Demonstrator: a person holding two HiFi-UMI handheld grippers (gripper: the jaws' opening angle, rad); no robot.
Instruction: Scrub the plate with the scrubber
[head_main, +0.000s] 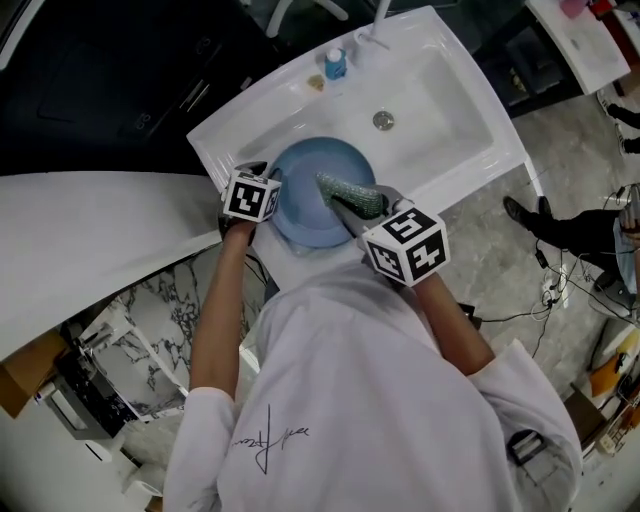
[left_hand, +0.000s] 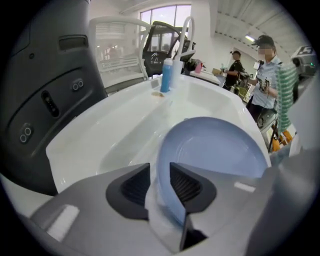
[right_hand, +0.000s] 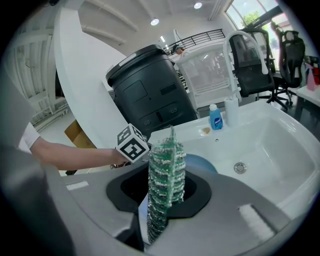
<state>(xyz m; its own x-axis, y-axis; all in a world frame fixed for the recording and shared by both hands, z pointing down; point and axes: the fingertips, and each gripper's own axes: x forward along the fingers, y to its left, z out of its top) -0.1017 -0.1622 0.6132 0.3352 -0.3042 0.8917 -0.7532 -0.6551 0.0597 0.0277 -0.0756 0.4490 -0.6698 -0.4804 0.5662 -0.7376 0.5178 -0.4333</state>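
Two grippers at white sink (head_main: 440, 70): left gripper (left_hand: 160, 187) clamped on blue plate (left_hand: 215, 145) rim, plate tilted over basin; right gripper (right_hand: 165, 192) clamped on green scrubber (right_hand: 167, 170), over plate's right side

The person wears a white shirt (head_main: 370, 400) with a dark scribbled mark (head_main: 268, 438) on its back; the left gripper (left_hand: 160, 186) and right gripper (right_hand: 165, 189) are grey and dark-jawed, each bearing a black-and-white marker cube (head_main: 250, 197).

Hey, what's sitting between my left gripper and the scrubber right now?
Only the blue plate: in the head view its face spans from the left gripper, shut on its rim, across to the scrubber held by the right gripper.
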